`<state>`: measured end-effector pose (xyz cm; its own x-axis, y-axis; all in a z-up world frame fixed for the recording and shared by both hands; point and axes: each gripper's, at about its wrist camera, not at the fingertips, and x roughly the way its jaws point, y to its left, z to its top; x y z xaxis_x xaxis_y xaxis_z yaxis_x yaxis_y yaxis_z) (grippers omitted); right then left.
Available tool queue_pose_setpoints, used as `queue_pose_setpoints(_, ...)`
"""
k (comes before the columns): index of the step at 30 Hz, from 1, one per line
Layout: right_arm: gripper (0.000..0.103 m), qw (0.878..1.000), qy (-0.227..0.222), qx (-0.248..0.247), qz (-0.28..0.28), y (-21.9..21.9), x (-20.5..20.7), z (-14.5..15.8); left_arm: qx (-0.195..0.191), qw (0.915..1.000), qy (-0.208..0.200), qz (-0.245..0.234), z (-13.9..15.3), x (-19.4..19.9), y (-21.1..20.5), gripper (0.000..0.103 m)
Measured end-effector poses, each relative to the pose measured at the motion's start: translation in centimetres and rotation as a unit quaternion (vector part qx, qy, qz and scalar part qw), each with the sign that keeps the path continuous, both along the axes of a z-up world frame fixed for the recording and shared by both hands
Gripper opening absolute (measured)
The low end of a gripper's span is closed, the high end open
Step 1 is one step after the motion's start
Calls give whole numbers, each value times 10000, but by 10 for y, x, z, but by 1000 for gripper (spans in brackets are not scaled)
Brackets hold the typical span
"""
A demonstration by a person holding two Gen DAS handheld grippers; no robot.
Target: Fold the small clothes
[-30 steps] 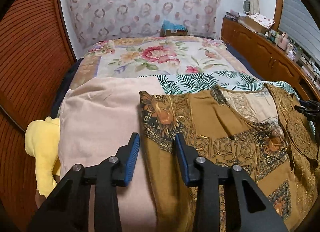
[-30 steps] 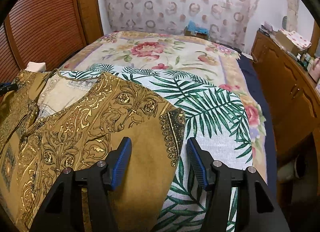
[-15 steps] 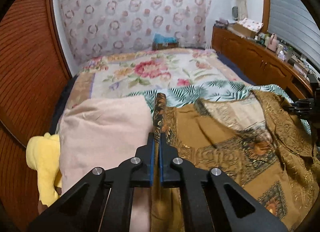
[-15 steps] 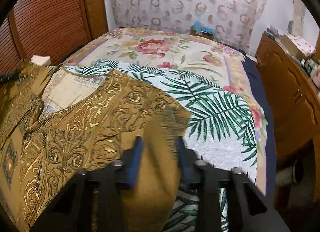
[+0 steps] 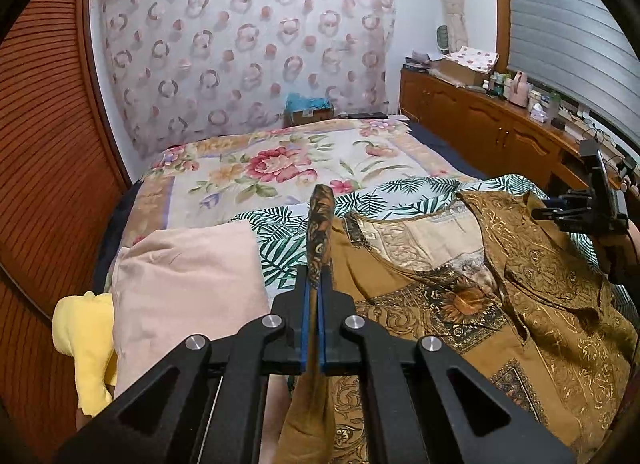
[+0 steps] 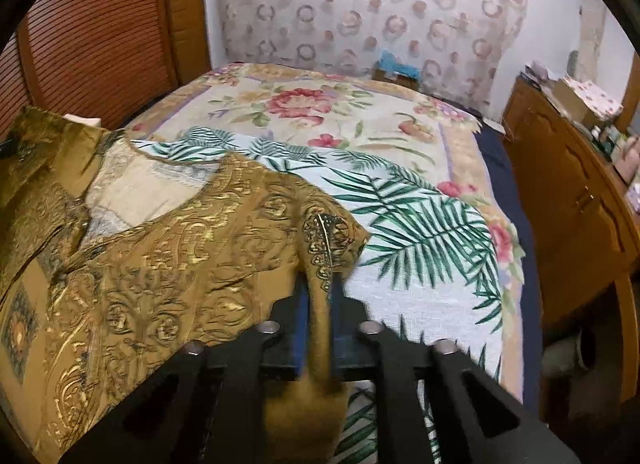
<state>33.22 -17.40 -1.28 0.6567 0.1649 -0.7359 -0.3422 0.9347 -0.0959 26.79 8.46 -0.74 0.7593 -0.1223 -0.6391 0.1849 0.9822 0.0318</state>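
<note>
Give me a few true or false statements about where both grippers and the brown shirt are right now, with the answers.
1. The left gripper is shut on a sleeve of the brown shirt. True.
2. The right gripper is open above the shirt. False: it is shut on the other sleeve.
3. The shirt lies on a palm-leaf cloth. True.
4. A pink cloth lies beside the shirt in the left view. True.
5. The yellow cloth covers the shirt. False: it sits beyond the pink cloth, apart from the shirt.

Both hand-held grippers (image 5: 316, 304) (image 6: 319, 304) clamped.
</note>
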Motion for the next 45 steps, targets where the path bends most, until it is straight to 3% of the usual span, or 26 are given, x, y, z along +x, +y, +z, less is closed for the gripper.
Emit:
queue_pose_setpoints(2,53,9999,-42,-44,-138,-5,4,-3,7,10000,-25,7,1,0,-1,4)
queue_pose_setpoints(7,53,9985,213,474,-140,-20,17,-12,-27,10000,-12,-3,1,-1,-2,4)
queue_pose_setpoints(8,46,9986,189,485,-85,-19,17,-12,-66,10000,-10,-16,1,-2,-2,4)
queue_pose_setpoints(9,20,9983,172,542,100,-16,15,-12,-137,9999,-16,-45,2,-5,-4,4)
queue_pose_setpoints(11,5,9982,215,508,253,-11,15,-9,-219,9997,-45,-97,4,-10,-5,4)
queue_pose_setpoints(12,4,9980,232,507,295,-8,13,-9,-244,9996,-85,-130,6,-15,-7,4)
queue_pose_setpoints(17,3,9958,-194,770,450,-12,-21,16,-406,9984,-320,-237,22,-48,-12,4)
queue_pose_setpoints(26,3,9866,-905,1172,685,-36,-141,64,-658,9942,-823,-201,50,-147,2,3)
queue_pose_setpoints(32,3,9831,-1061,1219,859,-55,-223,59,-664,9928,-990,73,42,-222,21,3)
queue_pose_setpoints(36,3,9830,-932,1267,945,-71,-273,45,-713,9925,-942,304,24,-271,33,3)
queue_pose_setpoints(40,3,9848,-739,1207,1008,-83,-309,37,-626,9926,-923,490,6,-296,37,3)
queue_pose_setpoints(45,3,9896,-568,830,1028,-91,-326,26,-880,9899,-788,781,-3,-305,57,3)
